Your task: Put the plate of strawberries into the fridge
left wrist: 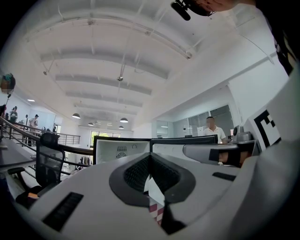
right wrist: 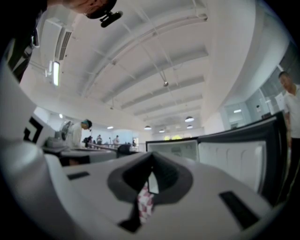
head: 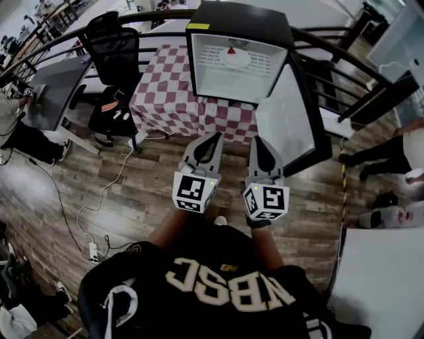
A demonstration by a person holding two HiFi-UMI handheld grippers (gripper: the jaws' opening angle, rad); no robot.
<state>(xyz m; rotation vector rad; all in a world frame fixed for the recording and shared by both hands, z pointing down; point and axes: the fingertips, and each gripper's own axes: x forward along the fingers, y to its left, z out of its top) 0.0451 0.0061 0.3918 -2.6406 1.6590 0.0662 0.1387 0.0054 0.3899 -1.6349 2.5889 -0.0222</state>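
Plate [head: 236, 59] with 1 red strawberry [head: 230, 50] showing sits on the shelf inside the open fridge [head: 238, 20]. Door [head: 291, 119] swung wide. Left gripper [head: 218, 136] and right gripper [head: 256, 140] both closed, empty, short of the fridge. Placement looks done; next, push the door closed.

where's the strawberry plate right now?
Head view, top centre: the plate sits inside the open fridge, which stands on the checkered table; its door hangs open at right.
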